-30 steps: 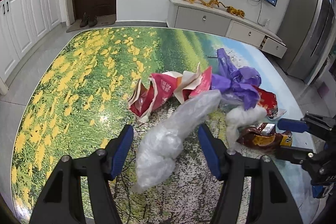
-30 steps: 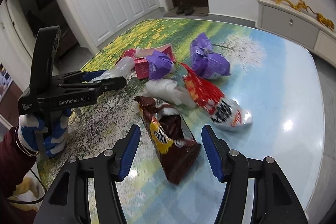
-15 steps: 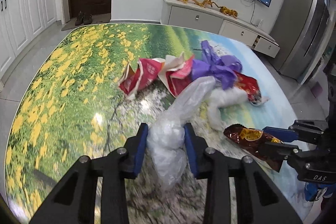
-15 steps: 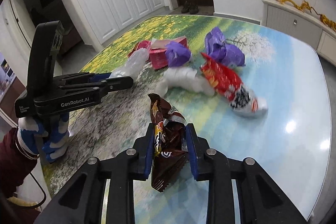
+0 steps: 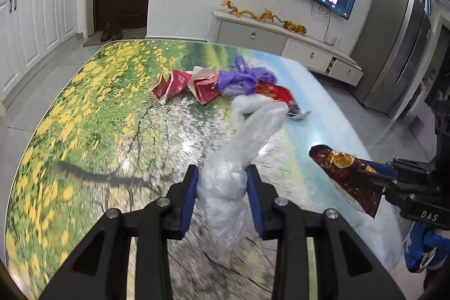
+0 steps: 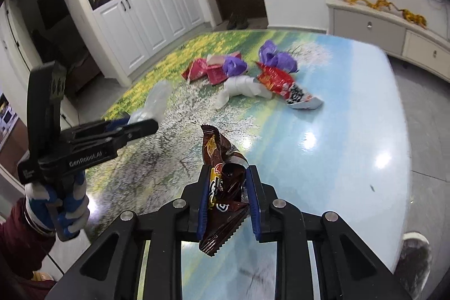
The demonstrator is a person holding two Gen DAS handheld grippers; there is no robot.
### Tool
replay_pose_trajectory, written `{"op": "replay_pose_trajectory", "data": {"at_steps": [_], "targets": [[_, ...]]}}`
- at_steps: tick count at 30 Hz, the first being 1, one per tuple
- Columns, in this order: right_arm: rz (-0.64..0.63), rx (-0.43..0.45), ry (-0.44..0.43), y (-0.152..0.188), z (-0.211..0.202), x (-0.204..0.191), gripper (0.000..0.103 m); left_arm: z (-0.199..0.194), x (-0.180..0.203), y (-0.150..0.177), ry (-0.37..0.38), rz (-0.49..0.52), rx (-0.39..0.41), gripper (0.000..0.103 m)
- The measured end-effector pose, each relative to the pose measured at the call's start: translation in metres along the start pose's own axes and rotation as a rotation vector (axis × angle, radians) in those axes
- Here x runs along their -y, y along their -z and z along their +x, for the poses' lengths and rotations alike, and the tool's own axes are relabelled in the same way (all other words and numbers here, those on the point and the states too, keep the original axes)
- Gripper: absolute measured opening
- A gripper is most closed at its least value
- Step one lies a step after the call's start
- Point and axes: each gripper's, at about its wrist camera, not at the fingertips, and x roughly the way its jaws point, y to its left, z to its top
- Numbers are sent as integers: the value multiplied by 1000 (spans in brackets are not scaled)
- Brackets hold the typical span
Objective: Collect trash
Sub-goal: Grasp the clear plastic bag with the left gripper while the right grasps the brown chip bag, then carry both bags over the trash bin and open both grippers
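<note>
The flower-print table fills both views, with five pieces of litter heaped at upper centre. The left gripper pinches a clear plastic bag. The right gripper, jaws still closing, clamps a brown snack bag. Both bags lay on the table a second ago.

Black grippers, blue pads, maroon sleeve
</note>
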Motion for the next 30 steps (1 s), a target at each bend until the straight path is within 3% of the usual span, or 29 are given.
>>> {"op": "replay_pose_trajectory", "data": {"at_steps": [9,16,23,30], "targets": [[41,121,25,22,-58,3,24,-48,40,11,1,40,60,33],[121,233,73,42,-112,41,24,-65,91,6,35,111,82,33],[247,347,209,78,-176,103,24,-51,172,-1,113,245,50,33],[408,398,333,123,-214,170,24,-6,273,4,208,415,-45,33]]}}
